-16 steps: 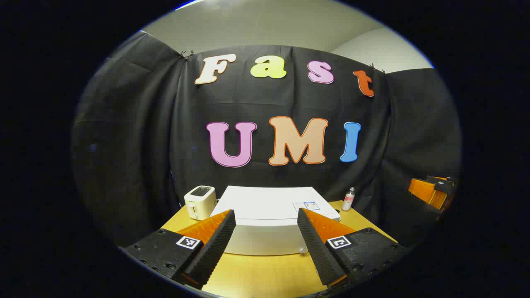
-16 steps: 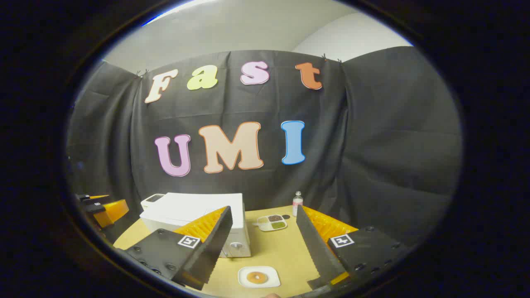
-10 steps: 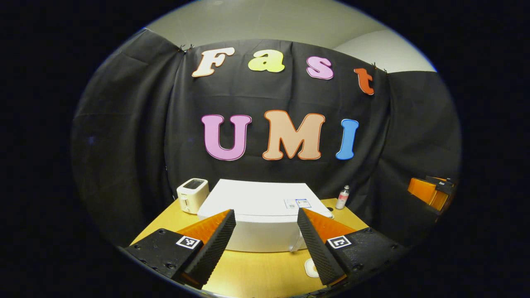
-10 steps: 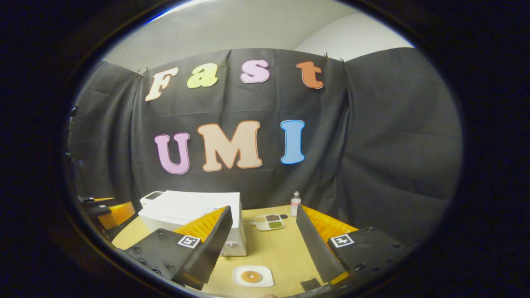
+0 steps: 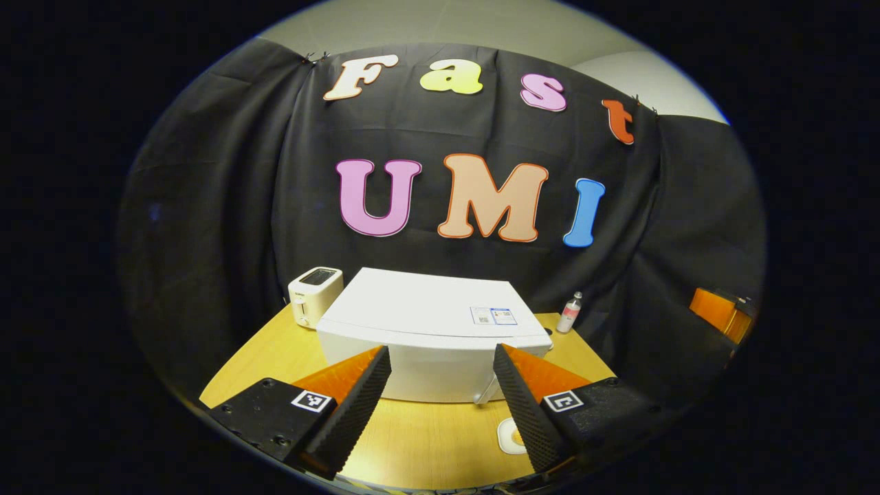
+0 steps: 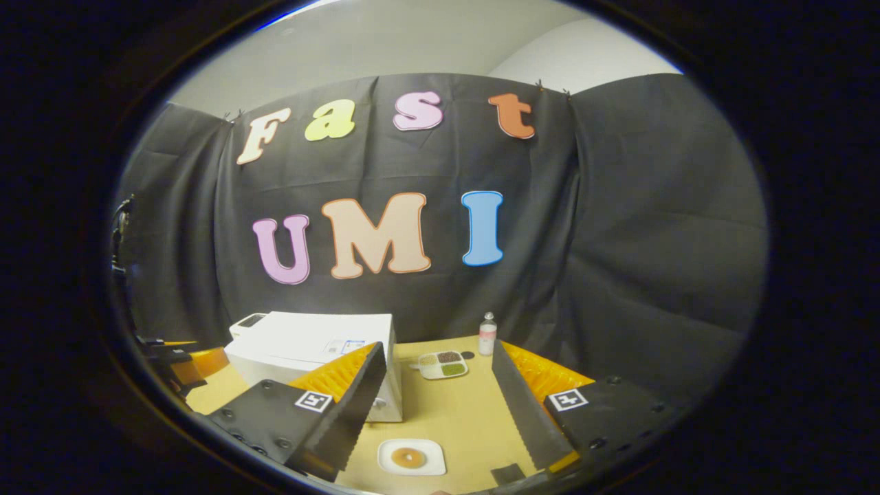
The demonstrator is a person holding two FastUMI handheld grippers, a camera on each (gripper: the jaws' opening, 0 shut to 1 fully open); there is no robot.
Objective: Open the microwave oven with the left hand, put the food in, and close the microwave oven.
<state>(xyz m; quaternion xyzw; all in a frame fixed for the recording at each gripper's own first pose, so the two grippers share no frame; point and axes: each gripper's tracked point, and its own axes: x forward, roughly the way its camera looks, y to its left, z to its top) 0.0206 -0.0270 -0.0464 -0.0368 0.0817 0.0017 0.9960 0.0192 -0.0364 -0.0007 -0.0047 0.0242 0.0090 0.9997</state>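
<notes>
The white microwave stands on the wooden table with its door closed. My left gripper hovers open in front of it, a little above the table, with nothing between its fingers. The food is a doughnut on a white plate, lying on the table in front of the microwave's right end; the plate's edge peeks out beside my left gripper's right finger. My right gripper is open and empty above that plate. The left gripper also appears far left in the right gripper view.
A white toaster sits left of the microwave. A small bottle and a divided dish of grains stand at the back right. A small dark square lies near the table's front edge. Black cloth walls close in the table.
Both views have tilted down, so more tabletop shows and the microwave sits higher in frame. The plate's edge has come into the left gripper view. Both grippers stay open.
</notes>
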